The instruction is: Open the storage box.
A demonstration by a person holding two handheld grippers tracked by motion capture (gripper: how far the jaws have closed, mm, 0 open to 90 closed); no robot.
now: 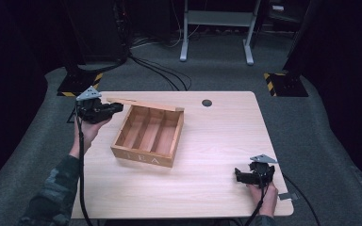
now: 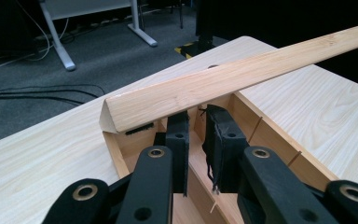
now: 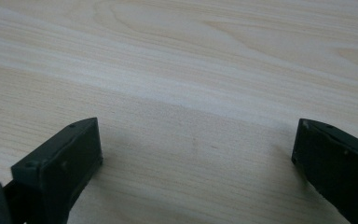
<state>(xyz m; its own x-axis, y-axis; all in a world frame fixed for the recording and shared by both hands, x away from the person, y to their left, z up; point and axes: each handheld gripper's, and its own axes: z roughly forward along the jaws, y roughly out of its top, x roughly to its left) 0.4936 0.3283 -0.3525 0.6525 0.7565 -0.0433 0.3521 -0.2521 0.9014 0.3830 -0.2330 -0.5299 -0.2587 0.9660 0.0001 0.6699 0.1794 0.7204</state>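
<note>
**Nearly upright: left gripper lifts the tea box lid**

Clearly the left gripper [image 1: 117, 108] is nearer: the wooden tea box [image 1: 148, 135] lies at its four o'clock, the lid [image 2: 242, 74] running lengthwise along the box's back edge. Its jaws are nearly closed, pinching the lid's corner. The right gripper [image 3: 193, 149] hovers over bare table [image 3: 182, 60], jaws wide, holding nothing.

The left gripper [image 1: 115, 108] is raised at the table's far left edge, jaws nearly closed and pointing right, forearm in a camouflage sleeve [image 1: 52, 188]. The right gripper [image 1: 238, 175] rests near the near right corner, jaws wide apart.
</note>
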